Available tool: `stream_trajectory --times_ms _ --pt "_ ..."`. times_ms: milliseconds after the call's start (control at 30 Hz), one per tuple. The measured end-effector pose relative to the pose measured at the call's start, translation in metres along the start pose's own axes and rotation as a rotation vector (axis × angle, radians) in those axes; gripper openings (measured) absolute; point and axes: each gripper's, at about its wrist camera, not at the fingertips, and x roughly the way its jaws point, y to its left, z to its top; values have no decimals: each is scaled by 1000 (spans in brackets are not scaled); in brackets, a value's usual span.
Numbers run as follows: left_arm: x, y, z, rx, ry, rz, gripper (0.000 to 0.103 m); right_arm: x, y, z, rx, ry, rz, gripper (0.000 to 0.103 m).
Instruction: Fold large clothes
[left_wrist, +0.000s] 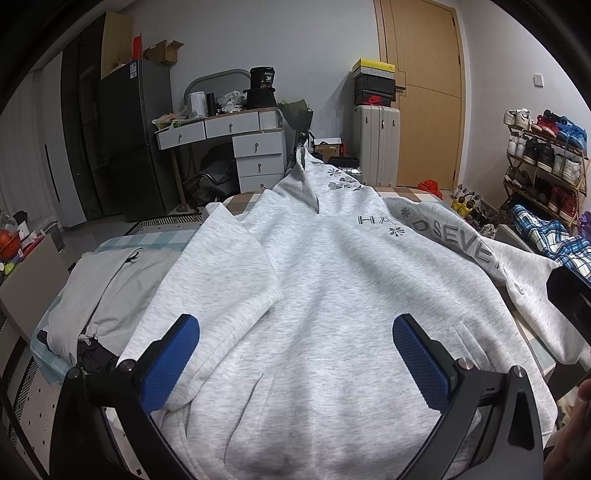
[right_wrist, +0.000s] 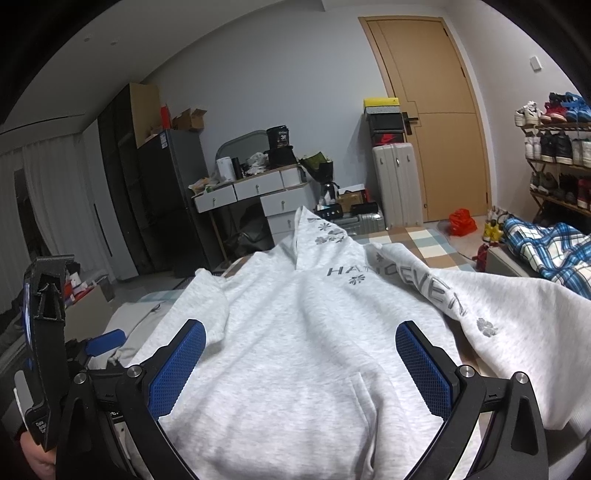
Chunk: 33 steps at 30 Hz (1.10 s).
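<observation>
With your left gripper (left_wrist: 295, 354) and right gripper (right_wrist: 300, 362) both spread wide and holding nothing above the hem of the grey hoodie (left_wrist: 325, 280) (spread flat on the checked bed (right_wrist: 428, 240)), pinching only its top layer risks a bunched fold.

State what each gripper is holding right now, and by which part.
Nothing is held. The left gripper and right gripper both hover with jaws open above the grey hoodie, which lies spread flat.
</observation>
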Motion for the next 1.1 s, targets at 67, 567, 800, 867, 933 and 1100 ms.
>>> stream_trajectory --times_ms 67,567,800,867,933,1100 --pt "-1 0 0 -1 -2 0 102 0 0 0 0 -4 1 103" --pt "-3 2 5 -6 -11 -9 102 -3 0 1 2 -14 -1 103" --pt "-4 2 5 -6 -12 -9 102 -4 0 1 2 -16 1 103" --pt "-4 3 5 -8 -12 -11 102 -4 1 1 3 -16 0 103" --pt "-4 2 5 -6 -14 -9 102 -4 1 1 4 -16 1 103" --pt "-4 2 5 -7 -15 -9 102 -4 0 1 3 -16 1 103"
